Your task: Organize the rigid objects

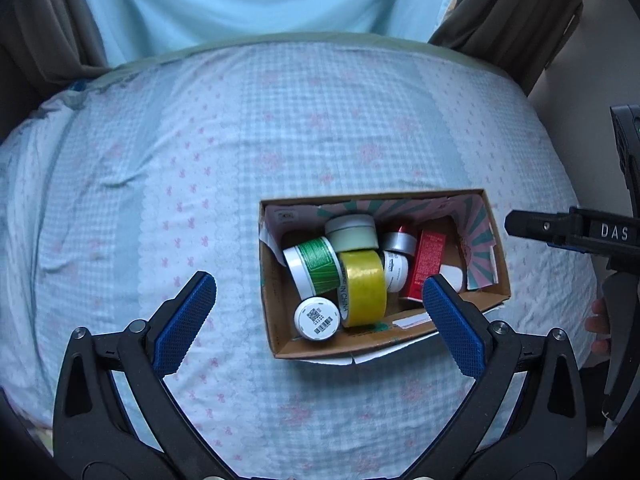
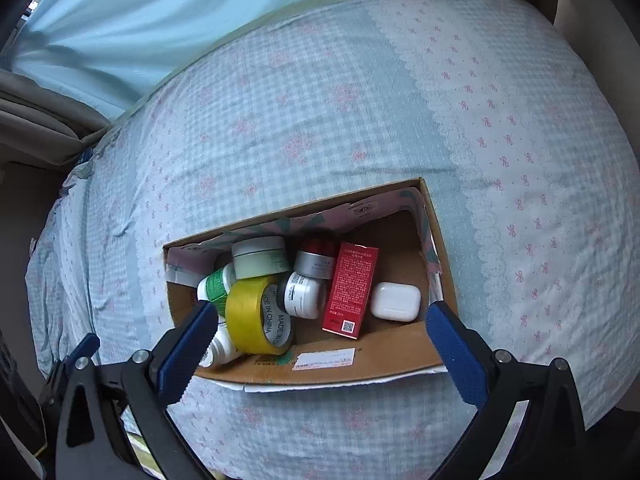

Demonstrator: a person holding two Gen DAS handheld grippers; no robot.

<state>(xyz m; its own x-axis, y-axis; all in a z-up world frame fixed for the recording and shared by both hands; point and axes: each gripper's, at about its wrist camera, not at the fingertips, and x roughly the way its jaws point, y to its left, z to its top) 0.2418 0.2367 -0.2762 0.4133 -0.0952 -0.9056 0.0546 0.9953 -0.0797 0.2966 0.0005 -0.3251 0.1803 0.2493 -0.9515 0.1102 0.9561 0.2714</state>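
Left wrist view looks steeply down between the left gripper (image 1: pixel 318 322), whose black arms splay out to either side and whose blue ribbed pads stand wide apart with nothing between them. Its right pad overlaps the near right corner of the cardboard box (image 1: pixel 280 312) in the picture; whether it touches the rim cannot be told. Its left pad hangs over bare bedding to the left of the box.

Inside the box, a yellow tape roll (image 1: pixel 362 288) stands on edge near the middle. Left of it lies a green-labelled jar (image 1: pixel 314 266), and in front of that a small white jar (image 1: pixel 318 317) with a printed code on its lid. Behind the tape sits a pale green jar (image 1: pixel 352 233); to its right are a silver-capped jar (image 1: pixel 398 242) and a red carton (image 1: pixel 426 264).

At the far right edge of this view, beside the box, the right gripper (image 1: pixel 532 229) reaches in sideways, with part of a hand (image 1: pixel 598 324) below it.

Right wrist view shows the right gripper (image 2: pixel 320 338) also pointing steeply down, pads spread wide and empty. Its left pad overlaps the box's near left end, its right pad the near right corner. A white earbud case (image 2: pixel 396 301) lies in the box's right end, just beside the red carton.

The box rests on a checked bedsheet (image 1: pixel 200 152).
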